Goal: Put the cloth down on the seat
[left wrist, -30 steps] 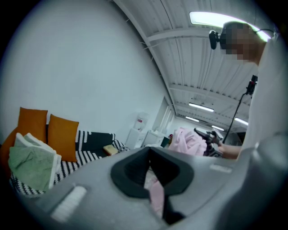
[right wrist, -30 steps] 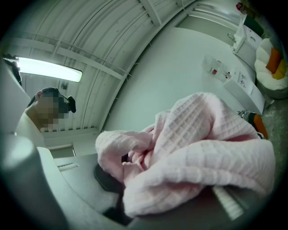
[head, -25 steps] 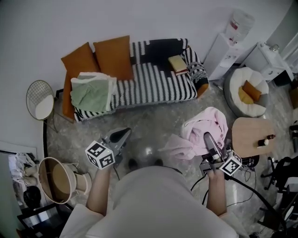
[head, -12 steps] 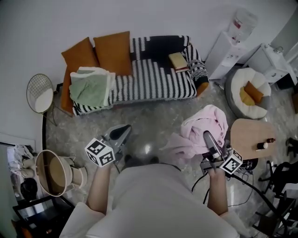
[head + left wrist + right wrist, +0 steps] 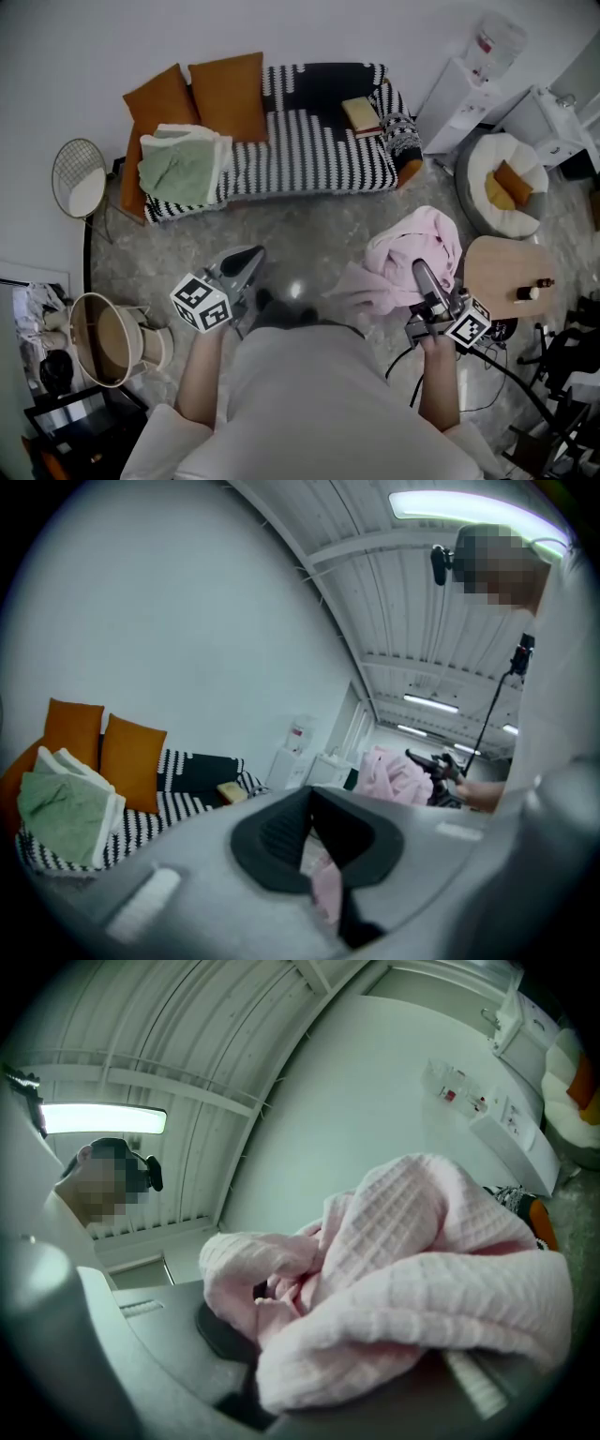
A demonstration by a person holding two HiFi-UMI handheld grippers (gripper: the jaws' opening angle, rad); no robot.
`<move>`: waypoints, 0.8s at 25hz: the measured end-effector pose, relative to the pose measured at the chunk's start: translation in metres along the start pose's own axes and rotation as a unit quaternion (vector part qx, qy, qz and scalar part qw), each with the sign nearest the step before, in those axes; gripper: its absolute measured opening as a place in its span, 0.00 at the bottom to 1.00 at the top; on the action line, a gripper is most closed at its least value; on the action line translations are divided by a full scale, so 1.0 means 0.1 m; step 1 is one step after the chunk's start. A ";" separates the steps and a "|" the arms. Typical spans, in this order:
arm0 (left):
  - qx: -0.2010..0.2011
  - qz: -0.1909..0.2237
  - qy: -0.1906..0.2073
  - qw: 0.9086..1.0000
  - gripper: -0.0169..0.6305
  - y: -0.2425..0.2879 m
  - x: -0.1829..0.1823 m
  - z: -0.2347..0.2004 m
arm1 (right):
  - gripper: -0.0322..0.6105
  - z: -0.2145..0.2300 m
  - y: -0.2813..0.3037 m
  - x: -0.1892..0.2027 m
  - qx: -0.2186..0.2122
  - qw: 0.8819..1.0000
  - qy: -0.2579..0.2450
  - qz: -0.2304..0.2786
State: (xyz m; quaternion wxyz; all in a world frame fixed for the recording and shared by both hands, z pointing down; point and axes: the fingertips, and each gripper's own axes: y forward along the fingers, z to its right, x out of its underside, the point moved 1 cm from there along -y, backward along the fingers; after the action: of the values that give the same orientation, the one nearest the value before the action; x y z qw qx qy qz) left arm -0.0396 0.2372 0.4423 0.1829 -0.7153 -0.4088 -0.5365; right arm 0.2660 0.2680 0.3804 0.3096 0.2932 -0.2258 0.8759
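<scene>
- Two claws in play, one per hand, both held out over the grey floor (image 5: 309, 234) in front of the striped sofa (image 5: 309, 159).
- Right claw (image 5: 422, 274) is clamped on the pink cloth (image 5: 412, 253). Its own view shows the waffle-weave fabric bunched right over the jaws, so the pads are mostly buried.
- The cloth is up in the air, in a loose heap on top of that claw with one corner trailing off toward the left. It's well apart from the sofa seat, so not put down yet.
- Left claw (image 5: 251, 260) has its jaws together at the tips with nothing in them (a sliver of pink shows through the slit lower down, but that looks like the cloth hanging further off).
- On the sofa: two orange cushions (image 5: 225, 94) against the back at the left end, a folded green blanket (image 5: 178, 169) in front of them, and a book (image 5: 359, 114) near the right arm. The middle of the seat is bare stripes.
- Just to the right of the cloth there's a small round table (image 5: 497, 272) with a little bottle (image 5: 530, 291) on it.
</scene>
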 end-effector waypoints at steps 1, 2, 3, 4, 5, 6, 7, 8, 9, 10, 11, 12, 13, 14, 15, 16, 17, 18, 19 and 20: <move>0.000 0.000 -0.001 1.000 0.03 0.00 0.00 -0.02 | 0.17 0.01 0.02 0.01 0.000 1.000 0.001 -0.001; -0.001 -0.001 -0.002 1.000 0.03 0.00 0.01 -0.04 | 0.17 0.02 0.04 0.02 0.000 1.000 0.003 -0.001; -0.001 -0.001 -0.003 1.000 0.03 0.00 0.01 -0.06 | 0.17 0.03 0.06 0.03 0.001 1.000 0.004 -0.001; -0.001 -0.001 -0.004 1.000 0.03 -0.01 0.01 -0.09 | 0.17 0.04 0.09 0.05 0.002 1.000 0.005 -0.002; -0.001 -0.002 -0.005 1.000 0.03 -0.01 0.01 -0.13 | 0.17 0.05 0.12 0.06 0.004 1.000 0.005 -0.002; -0.001 -0.003 -0.005 1.000 0.03 -0.01 0.02 -0.17 | 0.17 0.07 0.15 0.08 0.005 1.000 0.006 -0.003; -0.002 -0.004 -0.006 1.000 0.03 -0.01 0.01 -0.21 | 0.17 0.09 0.18 0.08 0.006 1.000 0.007 -0.004; -0.002 -0.004 -0.007 1.000 0.03 0.00 0.01 -0.26 | 0.17 0.12 0.22 0.08 0.007 1.000 0.007 -0.004; -0.002 -0.004 -0.008 1.000 0.03 0.02 0.00 -0.31 | 0.17 0.14 0.26 0.08 0.007 1.000 0.007 -0.004; -0.001 -0.005 -0.007 1.000 0.03 0.04 -0.02 -0.36 | 0.17 0.16 0.30 0.07 0.008 1.000 0.008 -0.003; 0.000 -0.006 -0.006 1.000 0.03 0.04 -0.04 -0.42 | 0.17 0.17 0.36 0.06 0.009 1.000 0.008 -0.001; 0.001 -0.007 -0.004 1.000 0.03 0.05 -0.06 -0.48 | 0.17 0.18 0.42 0.06 0.009 1.000 0.007 0.001; 0.002 -0.008 -0.002 1.000 0.03 0.05 -0.09 -0.55 | 0.17 0.18 0.49 0.06 0.009 1.000 0.005 0.002; 0.002 -0.009 0.001 1.000 0.03 0.05 -0.11 -0.64 | 0.17 0.19 0.56 0.06 0.008 1.000 0.001 0.003; 0.003 -0.010 0.002 1.000 0.03 0.06 -0.14 -0.73 | 0.17 0.20 0.64 0.07 0.009 1.000 -0.001 0.003; 0.004 -0.010 0.003 1.000 0.03 0.07 -0.17 -0.83 | 0.17 0.22 0.71 0.07 0.011 1.000 -0.001 0.005; 0.006 -0.011 0.002 1.000 0.03 0.09 -0.20 -0.92 | 0.17 0.25 0.78 0.08 0.013 1.000 0.001 0.007; 0.008 -0.012 0.001 1.000 0.03 0.11 -0.23 -1.01 | 0.17 0.28 0.85 0.08 0.015 1.000 0.002 0.009; 0.010 -0.012 0.000 1.000 0.03 0.14 -0.27 -1.09 | 0.17 0.30 0.93 0.07 0.017 1.000 0.003 0.011; 0.012 -0.013 0.000 1.000 0.03 0.17 -0.31 -1.17 | 0.17 0.33 1.00 0.07 0.020 1.000 0.003 0.013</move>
State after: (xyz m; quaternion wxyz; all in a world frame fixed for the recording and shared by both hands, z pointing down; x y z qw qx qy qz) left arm -0.1013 0.1334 0.4587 0.1845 -0.7074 -0.4245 -0.5341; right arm 0.2067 0.1808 0.3873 0.2931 0.2934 -0.2114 0.8851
